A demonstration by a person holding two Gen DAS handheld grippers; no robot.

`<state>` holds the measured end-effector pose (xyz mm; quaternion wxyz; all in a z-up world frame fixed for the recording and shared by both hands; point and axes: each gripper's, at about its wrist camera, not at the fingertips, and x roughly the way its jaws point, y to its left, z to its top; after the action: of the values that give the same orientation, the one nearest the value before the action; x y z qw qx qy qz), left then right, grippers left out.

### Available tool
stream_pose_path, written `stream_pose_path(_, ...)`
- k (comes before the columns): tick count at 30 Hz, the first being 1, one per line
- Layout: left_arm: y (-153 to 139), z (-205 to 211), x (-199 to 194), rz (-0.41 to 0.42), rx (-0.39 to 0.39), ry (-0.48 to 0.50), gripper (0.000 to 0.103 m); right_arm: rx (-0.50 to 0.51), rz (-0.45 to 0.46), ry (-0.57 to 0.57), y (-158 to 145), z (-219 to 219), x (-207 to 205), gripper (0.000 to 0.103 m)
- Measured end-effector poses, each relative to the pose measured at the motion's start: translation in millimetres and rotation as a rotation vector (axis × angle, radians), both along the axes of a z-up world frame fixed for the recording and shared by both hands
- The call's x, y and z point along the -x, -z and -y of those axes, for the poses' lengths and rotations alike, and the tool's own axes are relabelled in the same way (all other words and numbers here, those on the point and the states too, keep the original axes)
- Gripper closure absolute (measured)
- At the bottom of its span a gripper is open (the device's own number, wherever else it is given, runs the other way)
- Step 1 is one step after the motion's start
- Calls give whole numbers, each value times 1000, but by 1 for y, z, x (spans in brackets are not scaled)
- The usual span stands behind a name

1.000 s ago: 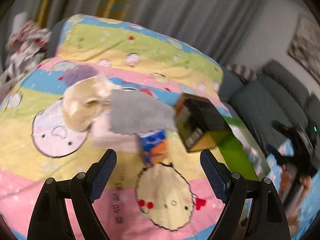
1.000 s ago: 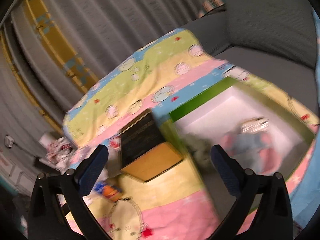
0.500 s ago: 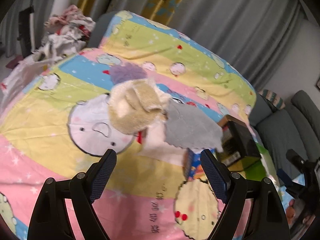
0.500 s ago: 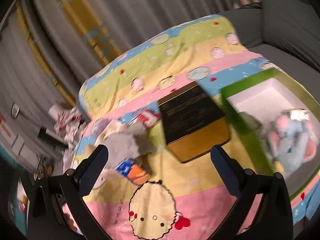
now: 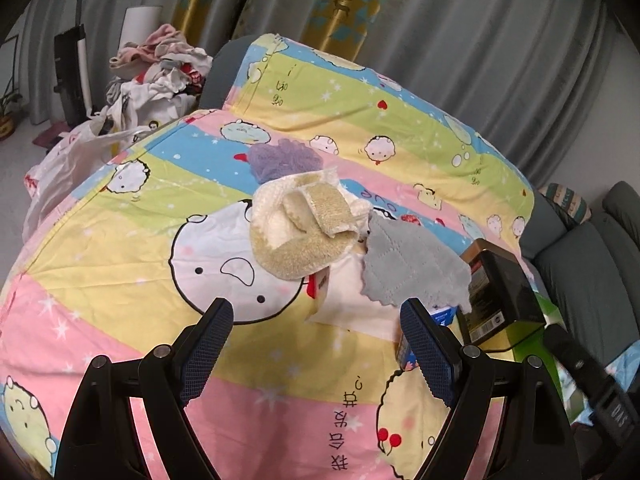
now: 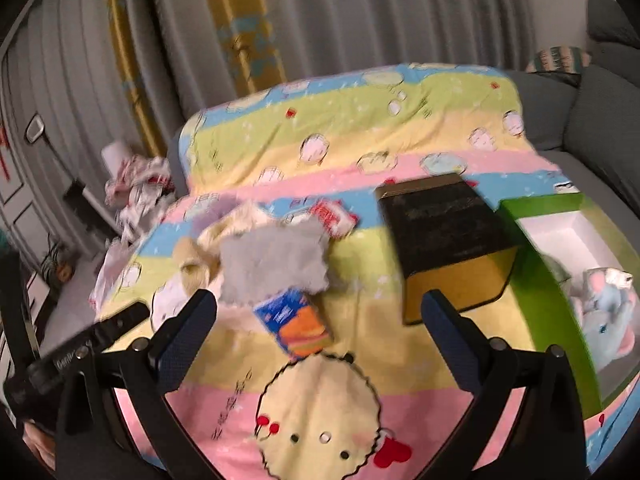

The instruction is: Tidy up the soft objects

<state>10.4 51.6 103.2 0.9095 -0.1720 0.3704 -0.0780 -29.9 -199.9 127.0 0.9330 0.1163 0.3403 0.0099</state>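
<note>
Limp, light grey cloth (image 5: 412, 264) beside the beige towel (image 5: 304, 236): best pinched at a free edge, both grippers' jaws wide open and empty.

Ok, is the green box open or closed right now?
Open. The green box has no lid on it; its white inside shows in the right wrist view, with a blue plush toy lying in it.

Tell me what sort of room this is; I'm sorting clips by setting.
Most likely a home living room. A grey sofa stands beside the work surface, which is draped in a cartoon sheet; long curtains hang behind, and a pile of clothes sits at the far left.
</note>
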Motion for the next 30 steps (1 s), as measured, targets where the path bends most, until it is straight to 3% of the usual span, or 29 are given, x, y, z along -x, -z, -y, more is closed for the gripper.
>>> stream_pose_path(5,2,3,-1,-19,-26,1,17,4,-41,-5,8,-7,-4,1)
stream_pose_path(12,5,6,-2,-33,-20,14,17,124,38,35,1,-18,4,1)
stream_pose_path(16,7,9,-3,-48,-24,23,17,178,40,40,-1,-20,3,1)
stream_pose_path(30,4,15,3,-9,-27,36,17,160,40,62,-2,-14,5,1)
